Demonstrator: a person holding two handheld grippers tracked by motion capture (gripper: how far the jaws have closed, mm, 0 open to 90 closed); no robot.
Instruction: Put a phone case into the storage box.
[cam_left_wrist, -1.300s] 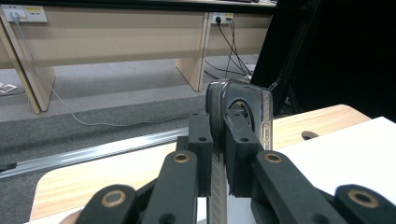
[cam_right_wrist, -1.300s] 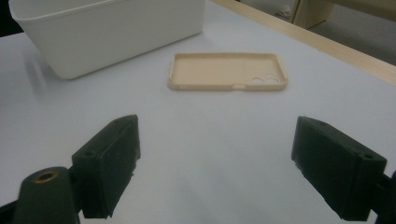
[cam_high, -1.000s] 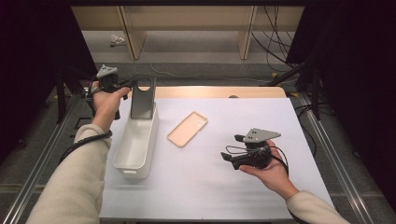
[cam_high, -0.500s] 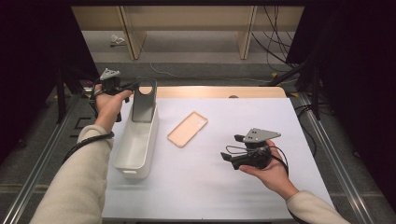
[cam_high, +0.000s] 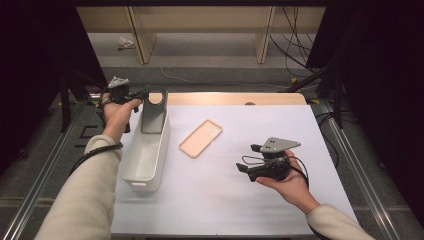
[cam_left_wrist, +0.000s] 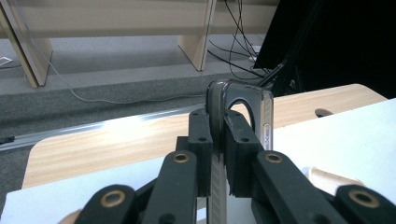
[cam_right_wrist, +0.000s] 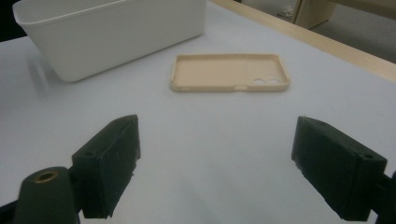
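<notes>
In the high view the left gripper (cam_high: 142, 93) holds a grey phone case (cam_high: 154, 111) upright over the far end of the white bin (cam_high: 145, 155). In the left gripper view its jaws pinch the case's edge between them. In the right gripper view the right gripper (cam_right_wrist: 215, 163) gapes wide, a beige phone case (cam_right_wrist: 229, 72) lying flat beyond its jaws.

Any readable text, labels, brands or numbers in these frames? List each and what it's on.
None readable.
Grey phone case in the left gripper: no print visible.
Beige phone case on the table: plain inside face, no marking.
White bin: no label on the walls that show.
Right gripper: black pads, no lettering.
Grey plate on top of the right gripper: no legible marks.
</notes>
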